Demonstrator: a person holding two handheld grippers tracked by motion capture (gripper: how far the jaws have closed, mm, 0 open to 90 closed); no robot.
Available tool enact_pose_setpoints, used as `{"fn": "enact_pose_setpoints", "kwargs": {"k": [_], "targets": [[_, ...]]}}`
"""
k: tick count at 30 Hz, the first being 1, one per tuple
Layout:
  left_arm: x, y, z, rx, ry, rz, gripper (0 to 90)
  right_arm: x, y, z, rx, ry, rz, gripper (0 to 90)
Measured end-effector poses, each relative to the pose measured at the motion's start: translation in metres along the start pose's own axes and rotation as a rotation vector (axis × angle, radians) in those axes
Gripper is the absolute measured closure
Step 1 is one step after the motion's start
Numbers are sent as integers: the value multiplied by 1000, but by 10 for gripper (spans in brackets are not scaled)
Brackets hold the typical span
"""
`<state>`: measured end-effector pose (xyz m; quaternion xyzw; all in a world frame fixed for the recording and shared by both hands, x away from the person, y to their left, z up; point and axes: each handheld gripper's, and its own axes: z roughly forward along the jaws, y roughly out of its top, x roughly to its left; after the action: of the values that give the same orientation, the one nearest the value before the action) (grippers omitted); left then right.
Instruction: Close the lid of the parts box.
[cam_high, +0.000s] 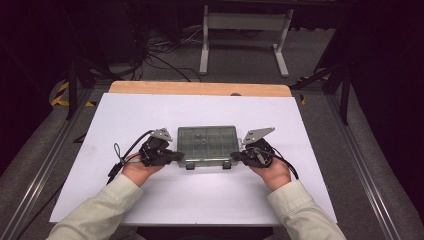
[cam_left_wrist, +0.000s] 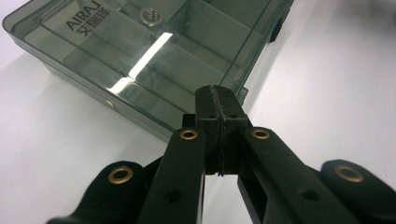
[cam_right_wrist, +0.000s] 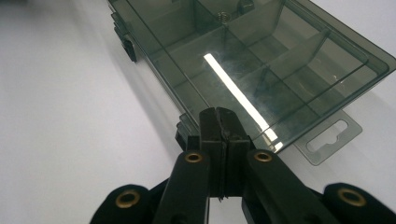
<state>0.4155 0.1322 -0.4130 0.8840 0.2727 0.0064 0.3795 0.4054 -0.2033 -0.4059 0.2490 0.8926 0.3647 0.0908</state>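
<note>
One white sheet (cam_high: 165, 200) covers the work table, with a strip of bare wooden edge (cam_high: 200, 88) showing along its far side. Beyond that edge: grey carpeted floor, a tangle of dark cables (cam_high: 160, 52), and the white legs of a second table frame (cam_high: 245, 40). Metal rails (cam_high: 372, 190) run along both flanks of the table; the room beyond is dark.

Landmark item: one smoke-tinted, transparent compartment box (cam_high: 207, 145), lid closed, lying flat near the centre of the sheet. Internal dividers visible through the lid. One metal threaded nut (cam_left_wrist: 150, 16) sits in a far compartment, beside raised lettering on the lid. Two dark latches (cam_high: 208, 165) on the box's near wall. A clear hanging tab (cam_right_wrist: 329, 135) projects from one end.

Left gripper (cam_high: 176, 156): at the box's near left corner, jaws pressed together, nothing between them; tips right at the box wall, contact unclear.

Right gripper (cam_high: 239, 156): at the box's near right corner, jaws likewise pressed together and empty; tips just beside the latch edge.

Sleeved forearms (cam_high: 100, 210) enter from the near side. Nothing lies between grippers and box.
</note>
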Motion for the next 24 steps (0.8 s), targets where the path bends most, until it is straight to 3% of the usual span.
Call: {"fn": "enact_pose_setpoints", "kwargs": {"k": [6,11,14,18,24], "targets": [[2,-4,-4,-28,10,-15,875,-4,-4,-7,-24,-14,30,899],[3,-10,-13,-61,12,-23,833,-9,-7,-13,-17,-62,47,900],[6,-17,-15,-73,13,-50,807,-11,-13,-13,9,-98,69,899],[11,-24,-14,-66,20,-87,800,-14,-20,-6,44,-104,97,900],[16,-26,-7,-40,29,-98,796,-16,-23,0,69,-95,116,900]]}}
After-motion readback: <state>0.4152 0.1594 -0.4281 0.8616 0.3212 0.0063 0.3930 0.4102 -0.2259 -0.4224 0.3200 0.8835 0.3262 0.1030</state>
